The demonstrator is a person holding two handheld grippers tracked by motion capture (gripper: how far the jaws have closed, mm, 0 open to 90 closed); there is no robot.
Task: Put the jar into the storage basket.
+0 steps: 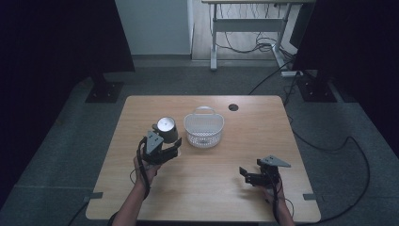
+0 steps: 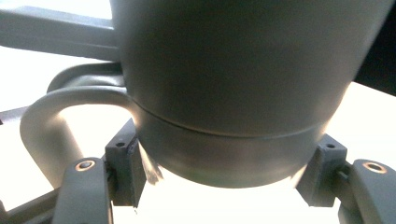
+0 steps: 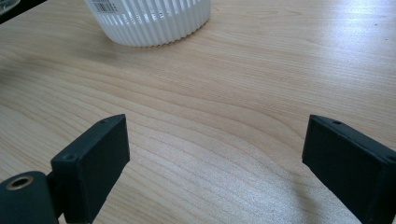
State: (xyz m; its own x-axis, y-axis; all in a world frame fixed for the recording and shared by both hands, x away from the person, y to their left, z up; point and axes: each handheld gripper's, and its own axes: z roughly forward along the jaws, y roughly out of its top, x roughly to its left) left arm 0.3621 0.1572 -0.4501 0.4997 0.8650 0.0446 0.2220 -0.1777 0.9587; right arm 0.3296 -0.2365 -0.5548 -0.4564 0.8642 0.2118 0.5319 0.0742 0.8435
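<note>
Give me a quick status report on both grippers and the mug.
Left gripper shut on the grey mug, low on its body. Right gripper open over bare table. White basket just right of the mug.

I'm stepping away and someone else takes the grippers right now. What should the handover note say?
Left gripper: shut on the grey mug, jaws against its lower body, handle to one side; mug just left of the white basket.
Right gripper: open, holding nothing, low over the table on the right.
Done: mug grasped.
Left: mug probably goes into the basket, not yet in it.
</note>
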